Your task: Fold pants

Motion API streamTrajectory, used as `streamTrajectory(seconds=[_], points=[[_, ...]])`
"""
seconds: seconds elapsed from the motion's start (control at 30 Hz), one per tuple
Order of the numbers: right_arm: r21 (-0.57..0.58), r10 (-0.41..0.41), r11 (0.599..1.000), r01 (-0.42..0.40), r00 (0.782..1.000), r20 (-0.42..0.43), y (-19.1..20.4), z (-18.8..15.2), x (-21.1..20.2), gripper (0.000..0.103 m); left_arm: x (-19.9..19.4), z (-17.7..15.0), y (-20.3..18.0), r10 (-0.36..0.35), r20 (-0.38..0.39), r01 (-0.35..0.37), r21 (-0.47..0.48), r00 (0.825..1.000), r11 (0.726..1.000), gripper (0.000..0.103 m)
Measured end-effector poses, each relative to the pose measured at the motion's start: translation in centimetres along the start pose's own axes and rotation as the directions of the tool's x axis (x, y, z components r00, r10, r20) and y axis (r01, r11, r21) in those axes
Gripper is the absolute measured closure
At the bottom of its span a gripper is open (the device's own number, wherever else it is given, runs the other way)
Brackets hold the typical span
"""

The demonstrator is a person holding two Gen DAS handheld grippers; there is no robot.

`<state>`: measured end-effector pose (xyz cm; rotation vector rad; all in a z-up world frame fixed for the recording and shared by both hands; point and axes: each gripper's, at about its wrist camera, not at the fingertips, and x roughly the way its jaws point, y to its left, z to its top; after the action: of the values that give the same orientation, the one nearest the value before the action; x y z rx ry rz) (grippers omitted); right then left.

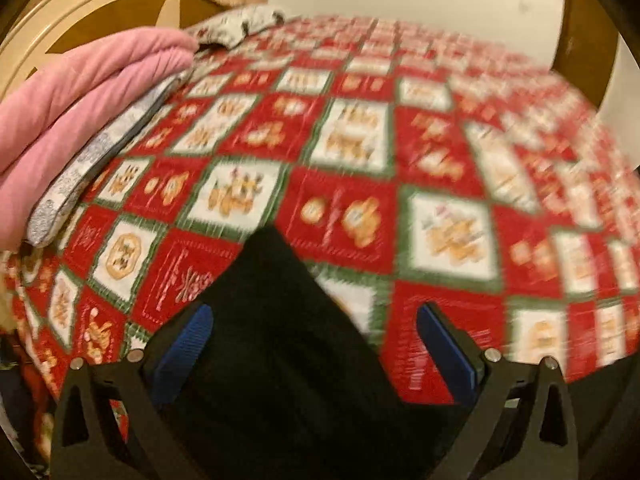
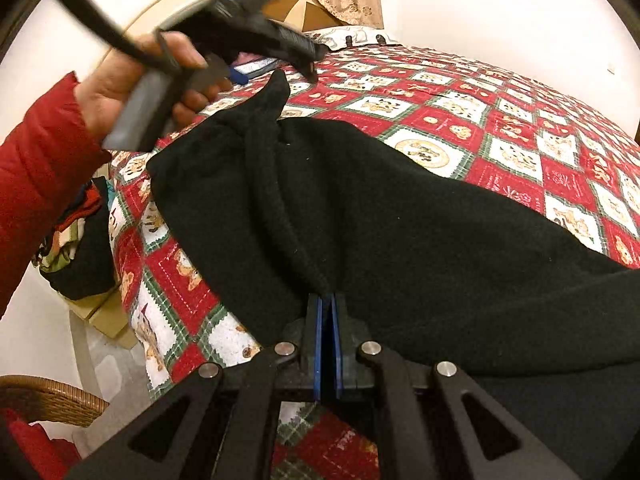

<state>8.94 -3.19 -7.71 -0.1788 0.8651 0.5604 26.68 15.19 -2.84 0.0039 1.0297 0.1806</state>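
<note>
Black fleece pants (image 2: 400, 220) lie spread across a bed with a red, green and white patchwork quilt (image 2: 500, 120). My right gripper (image 2: 328, 304) is shut on a bunched edge of the pants near the bed's front edge. A hand in a red sleeve (image 2: 36, 184) holds my left gripper (image 2: 276, 76) over the far end of the pants. In the blurred left wrist view, my left gripper (image 1: 320, 336) is open, its blue pads (image 1: 188, 344) wide apart. A raised peak of the black pants (image 1: 276, 300) stands between them without being pressed.
Folded pink clothing (image 1: 80, 92) lies on a grey-white patterned cloth (image 1: 96, 160) at the bed's far left, by a round headboard (image 1: 80, 4). Beside the bed are a heap of clothes (image 2: 76, 240) on a box and a wicker basket (image 2: 48, 400).
</note>
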Motion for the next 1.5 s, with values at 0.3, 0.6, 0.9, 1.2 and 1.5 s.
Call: streamTrajectory(seconds=[0.3, 0.6, 0.9, 1.2, 1.5], points=[[0.036, 0.015, 0.999, -0.016, 1.000, 0.016, -0.6, 0.2, -0.4, 0.099, 0.0, -1.6, 4.4, -0.127, 0.032, 0.130, -0.134, 0.991, 0.982, 0.081], [-0.004, 0.027, 1.000, -0.027, 0.994, 0.102, 1.1, 1.7, -4.2, 0.099, -8.8, -7.8, 10.8, -0.157, 0.268, 0.220, -0.224, 0.951, 0.950, 0.085], [-0.052, 0.072, 0.996, -0.073, 0.997, -0.026, 3.1, -1.7, -1.9, 0.099, -5.5, -14.5, 12.2, -0.090, 0.174, 0.135, -0.269, 0.981, 0.954, 0.080], [0.005, 0.104, 0.995, -0.104, 0.994, 0.033, 2.2, -0.3, -3.0, 0.098, -5.1, -15.8, 13.2, 0.032, 0.125, 0.001, -0.258, 0.992, 0.966, 0.034], [0.379, 0.279, 0.871, -0.313, 0.950, 0.143, -6.3, 3.1, -3.2, 0.098, -10.0, -14.9, 12.1, 0.191, 0.264, -0.137, -0.211, 0.945, 0.968, 0.020]])
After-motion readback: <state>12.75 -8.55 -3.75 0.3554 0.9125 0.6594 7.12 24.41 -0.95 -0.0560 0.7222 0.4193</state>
